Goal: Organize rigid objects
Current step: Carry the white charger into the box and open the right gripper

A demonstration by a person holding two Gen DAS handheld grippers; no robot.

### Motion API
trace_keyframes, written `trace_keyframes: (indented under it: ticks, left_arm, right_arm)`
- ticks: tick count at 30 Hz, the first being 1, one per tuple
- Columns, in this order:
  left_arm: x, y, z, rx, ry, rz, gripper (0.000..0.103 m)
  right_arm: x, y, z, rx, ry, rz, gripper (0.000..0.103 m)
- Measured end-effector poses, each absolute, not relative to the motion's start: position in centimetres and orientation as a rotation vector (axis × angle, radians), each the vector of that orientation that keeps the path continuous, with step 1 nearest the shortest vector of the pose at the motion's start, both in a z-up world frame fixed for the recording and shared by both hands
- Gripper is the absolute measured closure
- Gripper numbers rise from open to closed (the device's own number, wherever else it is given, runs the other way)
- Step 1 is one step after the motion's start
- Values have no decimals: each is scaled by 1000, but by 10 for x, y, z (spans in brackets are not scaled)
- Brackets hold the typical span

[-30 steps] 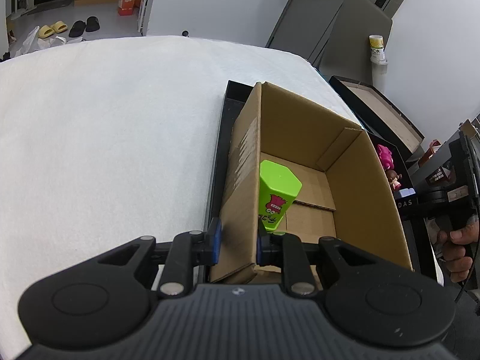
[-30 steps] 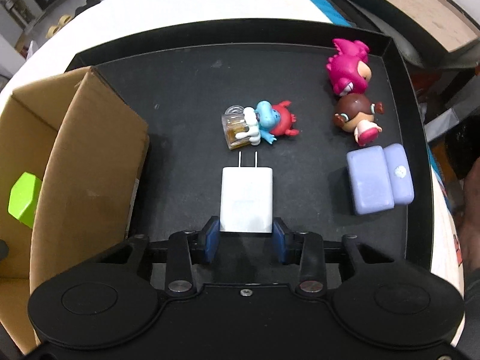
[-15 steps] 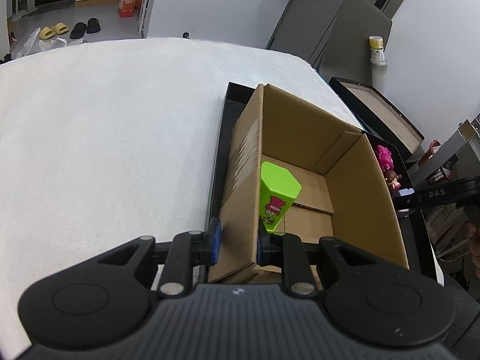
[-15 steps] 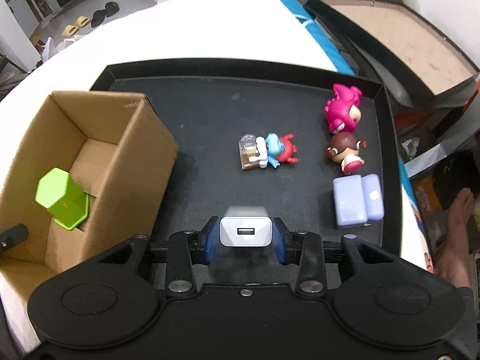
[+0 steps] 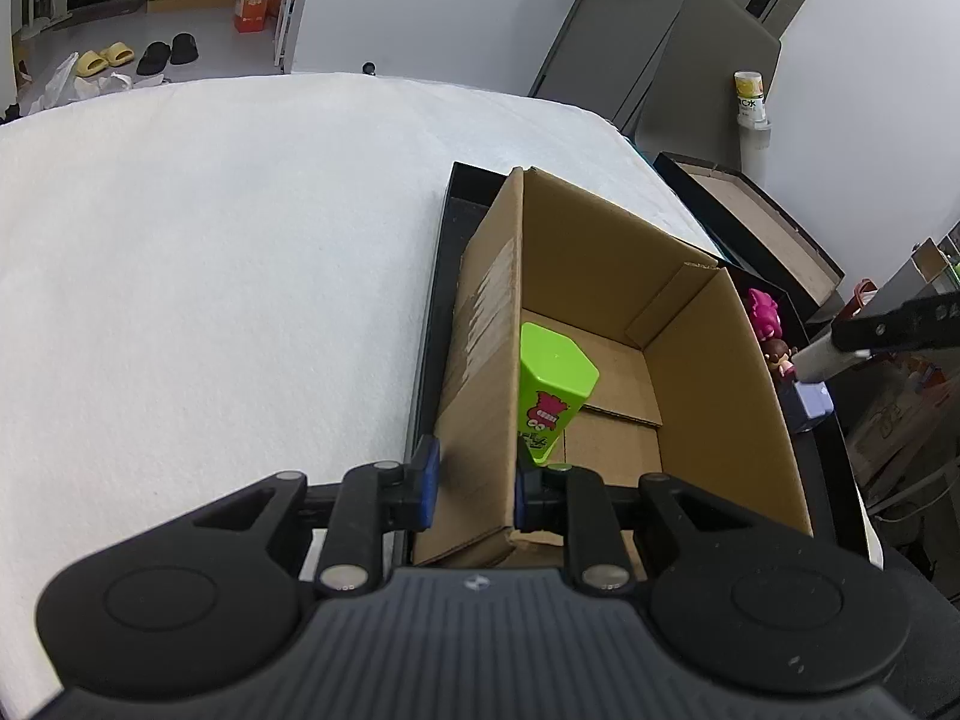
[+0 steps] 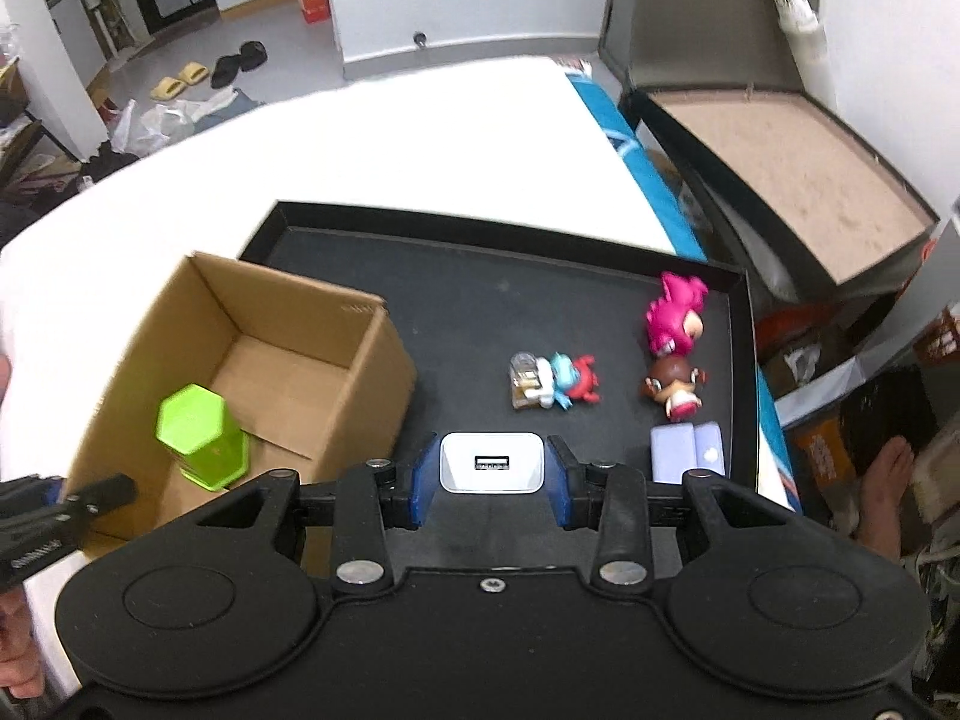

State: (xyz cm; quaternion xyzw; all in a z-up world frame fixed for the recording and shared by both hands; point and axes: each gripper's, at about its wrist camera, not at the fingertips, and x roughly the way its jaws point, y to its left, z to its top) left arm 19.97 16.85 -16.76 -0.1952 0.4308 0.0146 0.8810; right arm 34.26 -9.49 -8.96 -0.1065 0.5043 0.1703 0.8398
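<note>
My right gripper (image 6: 491, 480) is shut on a white USB charger (image 6: 492, 461) and holds it lifted above the black tray (image 6: 468, 312), its USB port facing the camera. My left gripper (image 5: 474, 480) is shut on the near left wall of the open cardboard box (image 5: 486, 360). A green hexagonal container (image 5: 552, 390) stands inside the box and also shows in the right wrist view (image 6: 201, 435). On the tray lie a pink figure (image 6: 675, 321), a brown-haired figure (image 6: 675, 393), a blue and red figure with a clear bottle (image 6: 555, 381) and a lavender block (image 6: 690, 453).
The tray and box rest on a white cloth-covered table (image 5: 210, 252). An open black case with a brown lining (image 6: 780, 168) stands beyond the table's right side. Shoes and clutter lie on the floor at the far left.
My right gripper has lifted the white charger off the tray and tipped it so its port faces me, rising and pulling back. My left gripper keeps its hold on the box wall.
</note>
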Motion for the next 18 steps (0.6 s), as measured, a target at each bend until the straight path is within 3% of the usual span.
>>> trace_keyframes:
  ticks: [18]
  left_arm:
    - [200,172,-168,-420,901,24,82]
  right_arm:
    - [319,-48,-43,-281,974,491,67]
